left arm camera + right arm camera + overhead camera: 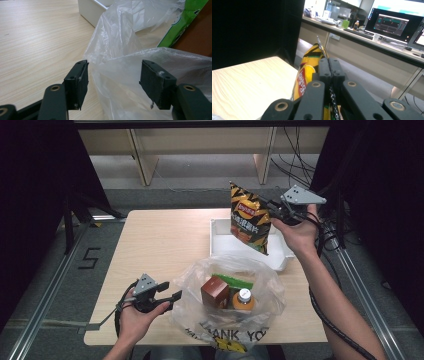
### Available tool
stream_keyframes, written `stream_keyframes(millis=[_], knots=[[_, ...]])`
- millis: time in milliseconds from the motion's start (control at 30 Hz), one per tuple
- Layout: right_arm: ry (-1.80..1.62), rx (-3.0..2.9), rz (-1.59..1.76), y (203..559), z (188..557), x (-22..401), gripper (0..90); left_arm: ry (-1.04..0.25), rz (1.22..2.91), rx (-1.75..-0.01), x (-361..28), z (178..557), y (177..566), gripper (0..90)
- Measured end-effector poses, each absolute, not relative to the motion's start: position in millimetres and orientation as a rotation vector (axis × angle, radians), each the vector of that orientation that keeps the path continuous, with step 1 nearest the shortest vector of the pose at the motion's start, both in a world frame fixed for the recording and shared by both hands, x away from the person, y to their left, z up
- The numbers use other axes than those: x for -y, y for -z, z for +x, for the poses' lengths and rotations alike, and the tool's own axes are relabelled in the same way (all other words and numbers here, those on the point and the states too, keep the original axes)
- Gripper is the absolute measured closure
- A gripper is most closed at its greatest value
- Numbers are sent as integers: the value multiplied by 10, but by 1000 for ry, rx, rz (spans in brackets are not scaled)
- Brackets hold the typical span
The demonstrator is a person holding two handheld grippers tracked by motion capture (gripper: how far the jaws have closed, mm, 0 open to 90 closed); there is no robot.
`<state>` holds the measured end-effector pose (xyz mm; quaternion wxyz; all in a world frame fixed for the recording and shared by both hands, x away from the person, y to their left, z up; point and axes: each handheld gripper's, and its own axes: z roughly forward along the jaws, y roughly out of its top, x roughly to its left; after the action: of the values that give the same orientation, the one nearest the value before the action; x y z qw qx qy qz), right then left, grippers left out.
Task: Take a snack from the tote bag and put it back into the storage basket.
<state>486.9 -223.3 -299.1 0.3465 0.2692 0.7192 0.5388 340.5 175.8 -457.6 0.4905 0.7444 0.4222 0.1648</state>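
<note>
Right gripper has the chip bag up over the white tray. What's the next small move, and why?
Probably lower the chip bag a little further into the white tray. The right gripper is shut on the bag's edge, the bag hangs upright above the tray, and the left gripper waits open at the plastic bag.

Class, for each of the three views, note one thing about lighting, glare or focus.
High view: evenly lit table, black surroundings, soft detail. Left gripper view: sharp jaws, glare whitening the plastic bag. Right gripper view: near jaws and chip bag blurred, a bright monitor behind, darkness on the left.
</note>
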Motion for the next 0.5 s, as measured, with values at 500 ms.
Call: stream_keyframes(millis=[500], knots=[[-1380, -1890, 731, 3147, 5042, 2189, 900, -396, 1807, -1033, -1751, 3394, 4573, 390]])
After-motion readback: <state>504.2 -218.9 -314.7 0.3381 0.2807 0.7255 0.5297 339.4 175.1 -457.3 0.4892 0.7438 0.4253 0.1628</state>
